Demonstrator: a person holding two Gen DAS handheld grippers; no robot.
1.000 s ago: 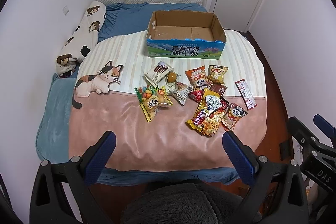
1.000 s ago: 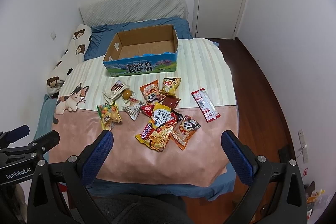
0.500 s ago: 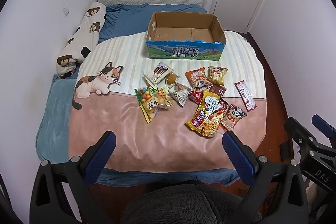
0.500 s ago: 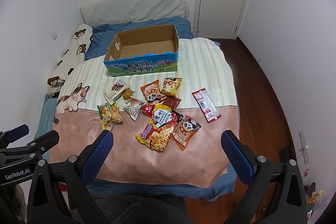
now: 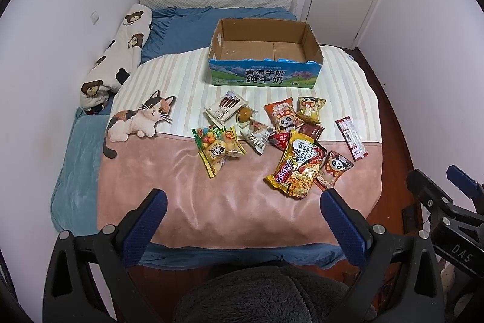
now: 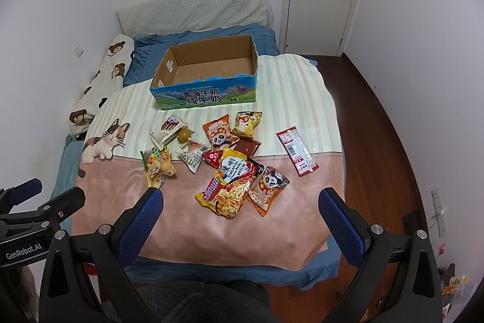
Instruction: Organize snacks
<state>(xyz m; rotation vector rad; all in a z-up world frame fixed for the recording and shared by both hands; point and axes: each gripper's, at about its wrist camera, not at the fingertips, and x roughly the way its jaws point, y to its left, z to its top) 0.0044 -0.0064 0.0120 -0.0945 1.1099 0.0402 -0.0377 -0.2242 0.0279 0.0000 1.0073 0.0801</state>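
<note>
No snack has yet been taken. Both tools, left (image 5: 240,206) and right (image 6: 240,205), are held spread and empty near the bed's (image 5: 211,202) foot. The snacks (image 5: 281,138) lie scattered mid-bed, the box (image 5: 264,79) beyond; a nearby packet should be approached first.

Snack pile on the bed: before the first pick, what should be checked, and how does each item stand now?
1. Cardboard box open and empty inside: ok.
2. Left gripper open, holding nothing: ok.
3. Right gripper open, holding nothing: ok.
4. Noodle packet fully free to grasp: not ok, it overlaps neighbouring packets.
5. Red sachet lying apart from the pile: ok.
6. Packets sealed: cannot tell.
</note>
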